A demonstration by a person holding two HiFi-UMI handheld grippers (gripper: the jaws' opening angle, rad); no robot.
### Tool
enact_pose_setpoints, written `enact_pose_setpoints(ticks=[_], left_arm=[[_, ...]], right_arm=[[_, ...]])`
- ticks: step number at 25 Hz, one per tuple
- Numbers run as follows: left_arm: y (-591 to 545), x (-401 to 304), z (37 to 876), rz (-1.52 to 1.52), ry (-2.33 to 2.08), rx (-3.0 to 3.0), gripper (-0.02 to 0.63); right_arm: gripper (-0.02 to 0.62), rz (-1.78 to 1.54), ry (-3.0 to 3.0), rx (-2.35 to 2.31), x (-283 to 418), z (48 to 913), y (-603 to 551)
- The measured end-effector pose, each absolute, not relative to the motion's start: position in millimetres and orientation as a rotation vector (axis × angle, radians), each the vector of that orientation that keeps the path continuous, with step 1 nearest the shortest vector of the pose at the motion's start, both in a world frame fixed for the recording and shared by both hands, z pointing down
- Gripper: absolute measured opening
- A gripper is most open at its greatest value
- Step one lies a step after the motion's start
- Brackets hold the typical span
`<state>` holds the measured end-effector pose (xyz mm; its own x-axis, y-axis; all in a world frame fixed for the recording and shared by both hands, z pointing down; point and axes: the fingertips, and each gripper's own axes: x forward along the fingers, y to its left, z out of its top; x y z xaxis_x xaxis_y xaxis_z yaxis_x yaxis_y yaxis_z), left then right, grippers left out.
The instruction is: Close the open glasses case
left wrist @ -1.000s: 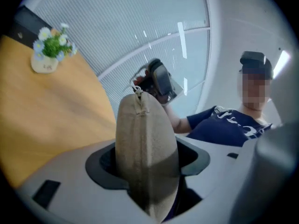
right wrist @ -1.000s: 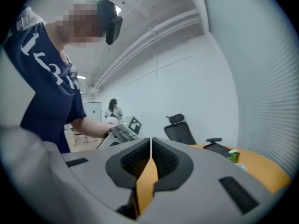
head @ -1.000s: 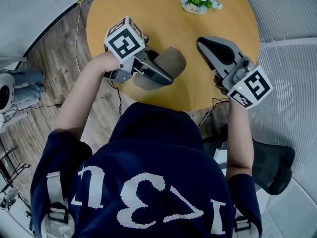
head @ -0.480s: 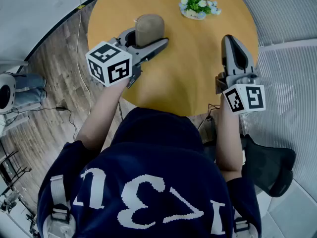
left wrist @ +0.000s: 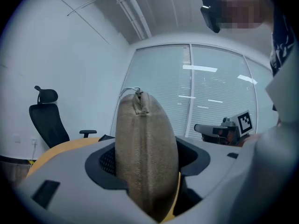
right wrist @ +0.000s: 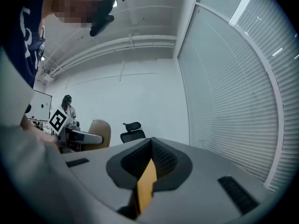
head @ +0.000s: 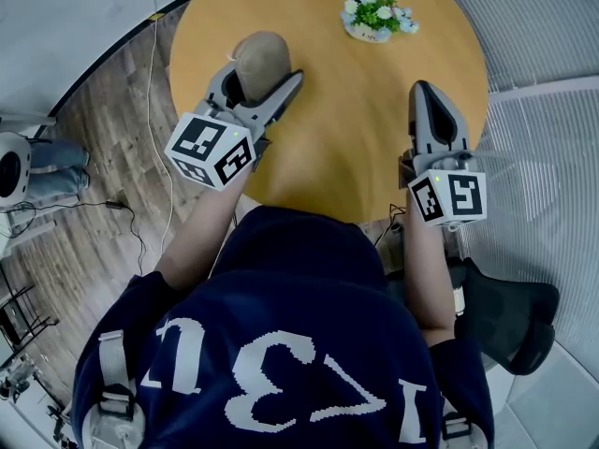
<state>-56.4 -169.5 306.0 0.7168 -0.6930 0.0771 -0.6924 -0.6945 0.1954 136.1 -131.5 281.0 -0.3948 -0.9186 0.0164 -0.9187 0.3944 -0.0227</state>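
The jaws of your left gripper [head: 259,75] clamp the tan glasses case [head: 261,54], closed and on edge over the worktop [head: 346,110]. Your right gripper [head: 429,96] has its jaws pressed together, holding nothing, near the worktop's right edge.

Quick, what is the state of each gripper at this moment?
Left gripper: closed on the glasses case.
Right gripper: closed, holding nothing.

Over the table [head: 346,138], the case [head: 260,52] is at the upper left, between the jaws of the left gripper [head: 264,75]. The right gripper [head: 423,94] is at the right, well apart. Flowers [head: 378,9] stand behind both, near the top edge. A chair [head: 510,311] is at the lower right.
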Motion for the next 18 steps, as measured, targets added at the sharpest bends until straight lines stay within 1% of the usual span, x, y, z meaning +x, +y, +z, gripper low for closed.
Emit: enact_pose_setpoints(ticks=[18], left_arm=[[-160,-59,301,-0.022,-1.171,2.735,0.29]], right_arm=[[0.025,0.059,-2.609,1.781,144,282,-120]])
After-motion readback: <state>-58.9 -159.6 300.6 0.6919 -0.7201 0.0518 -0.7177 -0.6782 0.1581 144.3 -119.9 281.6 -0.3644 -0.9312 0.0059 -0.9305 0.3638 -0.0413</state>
